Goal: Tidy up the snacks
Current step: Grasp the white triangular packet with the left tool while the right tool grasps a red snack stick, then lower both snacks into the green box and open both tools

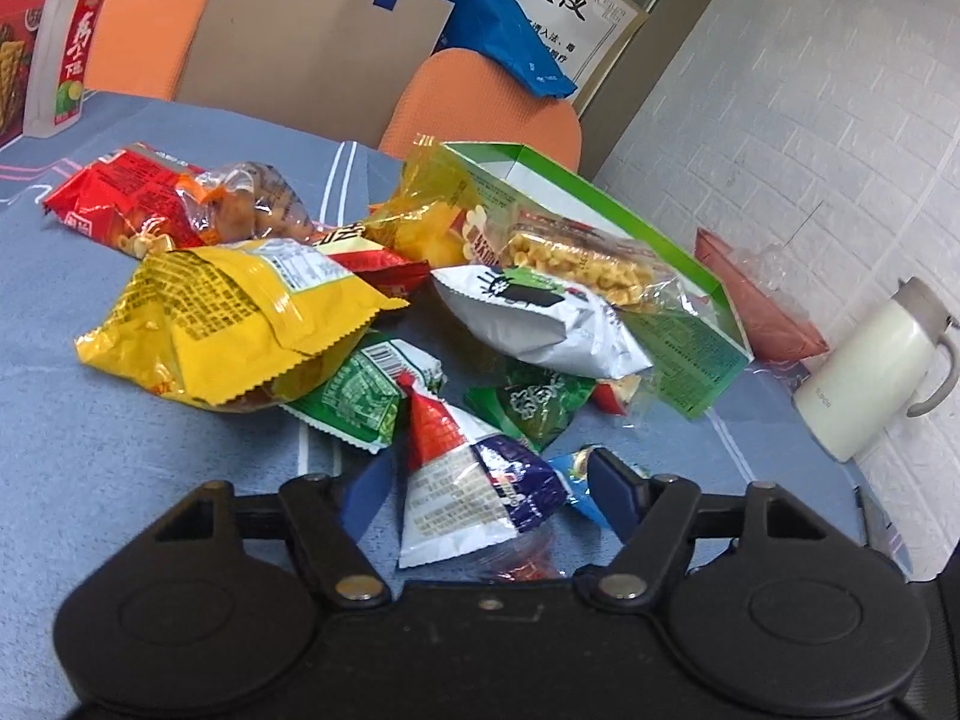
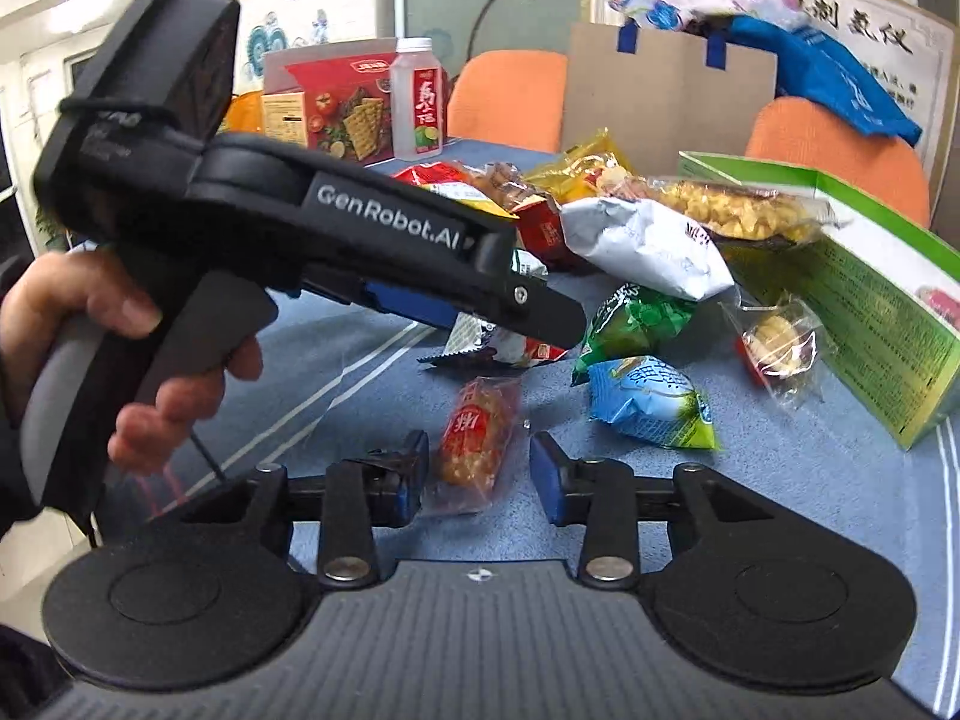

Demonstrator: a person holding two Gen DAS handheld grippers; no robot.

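While snacks lie heaped on the blue surface (image 1: 120,450) beside the open green box (image 1: 678,276), step in hand reads as picking, with none lifted yet. Left gripper (image 1: 480,480) low over a red-white-purple packet (image 1: 474,480), fingers spread either side of it, not visibly touching. Right gripper (image 2: 477,468) likewise spread, straddling a clear orange packet (image 2: 477,438) flat on the surface; contact unclear. Blue packet (image 2: 651,402) and green packet (image 2: 630,318) just beyond, yellow bag (image 1: 240,324) and white bag (image 1: 540,324) in the heap, one clear bag of puffs (image 1: 576,258) resting across the box rim. Probably next: close on each packet mid-body, lift clear of neighbours, carry over the box wall and release inside. Crinkly film likely to slip, so squeeze squarely.
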